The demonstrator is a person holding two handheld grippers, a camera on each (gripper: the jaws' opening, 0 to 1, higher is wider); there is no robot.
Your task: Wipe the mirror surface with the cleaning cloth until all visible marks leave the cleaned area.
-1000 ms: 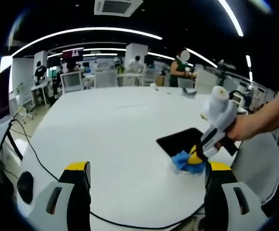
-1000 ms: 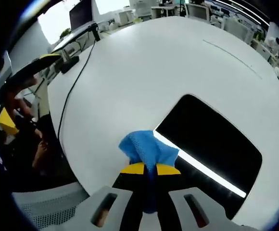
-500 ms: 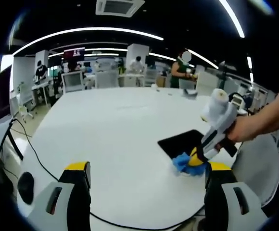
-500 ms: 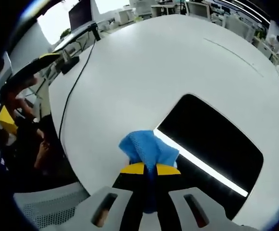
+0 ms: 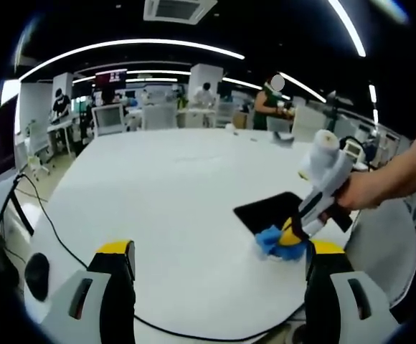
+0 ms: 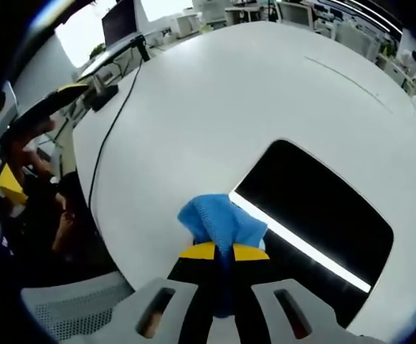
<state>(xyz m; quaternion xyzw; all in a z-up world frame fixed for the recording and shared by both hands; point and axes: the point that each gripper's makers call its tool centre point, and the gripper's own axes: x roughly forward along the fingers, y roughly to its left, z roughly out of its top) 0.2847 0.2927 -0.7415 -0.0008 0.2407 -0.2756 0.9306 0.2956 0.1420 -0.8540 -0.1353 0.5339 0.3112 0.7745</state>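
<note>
Right gripper view, white round table [image 6: 215, 107] in open office, right gripper [image 6: 224, 251] clamping blue cloth [image 6: 219, 218] at mirror [image 6: 315, 208] edge, left gripper [image 5: 219, 251] jaws apart, scene unchanged.

The large white round-edged table [image 6: 215, 107] carries a dark rectangular mirror [image 6: 315, 208] ahead of the tool, a crumpled blue cleaning cloth [image 6: 219, 222] touching its near corner, and a thin black cable [image 6: 111, 140] to the left.
</note>
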